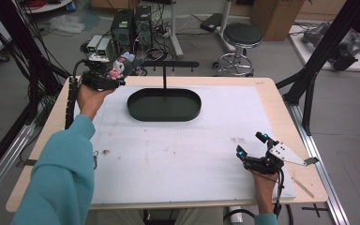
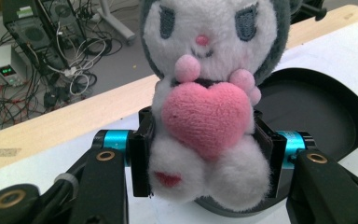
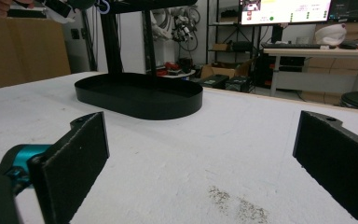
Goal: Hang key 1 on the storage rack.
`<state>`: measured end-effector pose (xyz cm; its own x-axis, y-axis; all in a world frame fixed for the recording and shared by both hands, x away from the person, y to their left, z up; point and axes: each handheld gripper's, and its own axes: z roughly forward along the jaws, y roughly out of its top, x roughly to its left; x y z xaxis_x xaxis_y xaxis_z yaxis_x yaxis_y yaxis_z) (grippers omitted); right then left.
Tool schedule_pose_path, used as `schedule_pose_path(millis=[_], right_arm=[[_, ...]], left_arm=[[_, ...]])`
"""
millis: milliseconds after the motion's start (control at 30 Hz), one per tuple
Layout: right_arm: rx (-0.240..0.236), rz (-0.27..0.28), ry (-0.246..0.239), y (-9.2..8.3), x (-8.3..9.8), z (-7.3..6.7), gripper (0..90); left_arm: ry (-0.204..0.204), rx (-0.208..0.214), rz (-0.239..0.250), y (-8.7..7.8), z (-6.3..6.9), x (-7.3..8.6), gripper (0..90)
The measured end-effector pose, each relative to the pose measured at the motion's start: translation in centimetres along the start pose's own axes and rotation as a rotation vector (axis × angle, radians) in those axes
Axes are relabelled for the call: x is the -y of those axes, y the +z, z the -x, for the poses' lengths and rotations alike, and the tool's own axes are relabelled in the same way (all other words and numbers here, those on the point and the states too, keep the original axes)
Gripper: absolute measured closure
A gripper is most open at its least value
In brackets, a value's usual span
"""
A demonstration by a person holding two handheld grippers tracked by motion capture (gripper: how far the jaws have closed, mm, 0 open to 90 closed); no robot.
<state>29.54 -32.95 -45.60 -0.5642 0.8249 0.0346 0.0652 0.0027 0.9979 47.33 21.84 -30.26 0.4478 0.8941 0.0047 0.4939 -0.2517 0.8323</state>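
Held item, nearest the lens: one grey-and-white plush toy with a pink fabric heart (image 2: pixel 208 122) on its front, clamped at the body between the black pads (image 2: pixel 141 158) of my left claw (image 1: pixel 107 76). The pads press into the fur on both flanks, just behind the heart.

Location: aloft at the far left corner of the white-covered wooden surface (image 1: pixel 178 154), beside and left of the black oval tray (image 1: pixel 164 105) with its upright T-shaped stand (image 1: pixel 164 70).

Orientation: long axis runs head to feet and stands roughly upright in the left gripper view, head up, feet down, face and heart turned back toward my claw's camera. Tray lies behind and below it there.

Second item: my right claw (image 1: pixel 252 146), resting low at the near right of the surface, jaws wide apart with nothing between them, pointed toward the tray.

Step in hand, as I judge it: carry phase, toy secured and lifted, not yet delivered.

Next move calls for: travel right over the tray rim, or up to the stand's crossbar if hanging is meant; I cannot tell which. Grip to hold until the toy is supported.
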Motion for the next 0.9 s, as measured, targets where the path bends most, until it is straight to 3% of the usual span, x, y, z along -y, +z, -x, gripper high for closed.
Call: schedule_pose_path(millis=[67, 267, 333, 467, 667, 900], right_arm=[[-0.001, 0.001, 0.0, 0.01, 0.0, 0.01, 2.6], [-0.001, -0.002, 0.006, -0.02, 0.0, -0.02, 2.6], [0.0, -0.002, 0.006, -0.02, 0.0, -0.02, 2.6], [0.0, 0.0, 0.002, -0.01, 0.0, -0.01, 2.6], [-0.001, 0.0, 0.004, -0.01, 0.0, -0.01, 2.6], [0.001, -0.002, 0.0, -0.01, 0.0, -0.01, 2.6]], left_arm=[[0.017, -0.016, -0.041, 0.25, 0.08, 0.16, 52.0], [0.024, -0.002, -0.067, 0.34, 0.14, 0.26, 51.9], [0.047, 0.004, -0.094, 0.33, 0.23, 0.34, 51.9], [0.046, 0.006, -0.109, 0.25, 0.12, 0.37, 51.9], [0.082, 0.023, -0.156, 0.2, 0.15, 0.58, 51.9], [0.094, 0.003, -0.184, 0.51, 0.17, 0.73, 51.8]])
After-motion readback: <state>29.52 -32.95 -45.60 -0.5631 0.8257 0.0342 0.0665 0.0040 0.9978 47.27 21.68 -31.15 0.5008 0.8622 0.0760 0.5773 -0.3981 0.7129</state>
